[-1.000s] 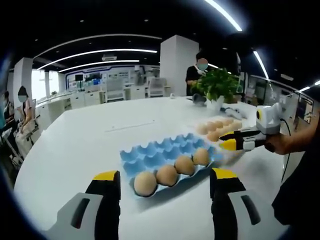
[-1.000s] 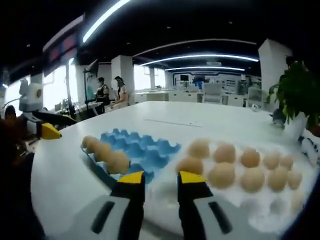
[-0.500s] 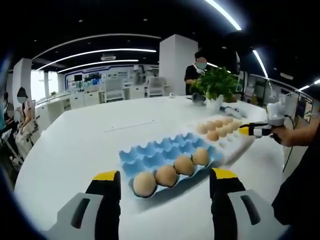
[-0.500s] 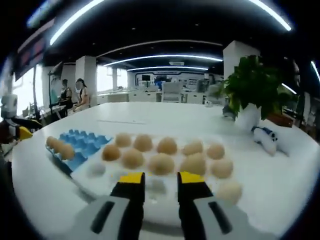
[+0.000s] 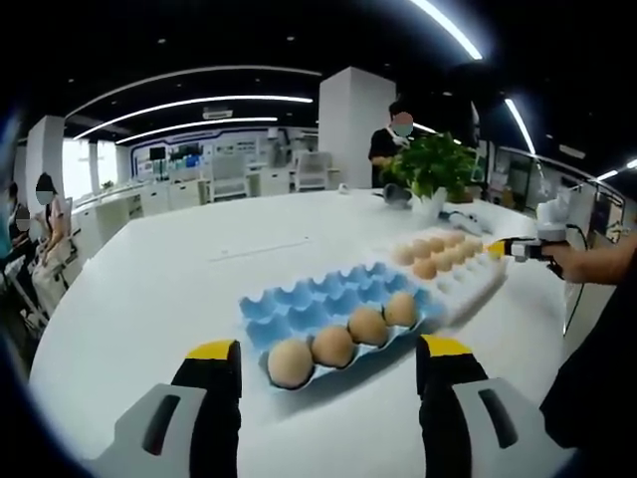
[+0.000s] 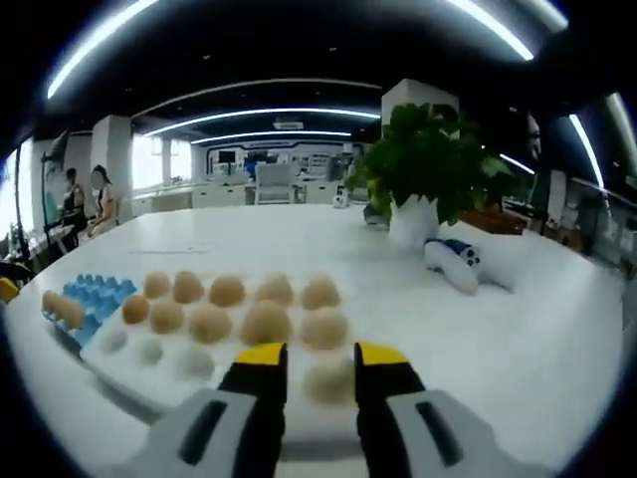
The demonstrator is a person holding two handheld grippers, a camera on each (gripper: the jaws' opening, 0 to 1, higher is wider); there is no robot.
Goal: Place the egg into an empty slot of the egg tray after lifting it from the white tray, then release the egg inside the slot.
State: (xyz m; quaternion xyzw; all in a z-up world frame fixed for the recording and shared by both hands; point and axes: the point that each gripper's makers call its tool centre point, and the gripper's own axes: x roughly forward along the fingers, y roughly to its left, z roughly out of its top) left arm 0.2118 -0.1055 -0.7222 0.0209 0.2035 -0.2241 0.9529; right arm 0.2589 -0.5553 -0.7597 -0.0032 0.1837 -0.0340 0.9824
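**Egg pick-up: approach to the white tray**

- Right gripper [image 6: 311, 351]: jaws narrowly parted, holding nothing, poised at the near edge of the white tray [image 6: 119, 383].
- Eggs [image 6: 267, 321]: two rows on the white tray; one pale egg [image 6: 328, 378] just past the jaw tips.
- Egg tray [image 5: 323, 304]: blue, four eggs along its near row, other slots empty.
- Left gripper [image 5: 323, 351]: wide open, idle, facing the egg tray.
- Handling advice: widen the right jaws first, straddle one egg at its middle, close gently, lift straight up.
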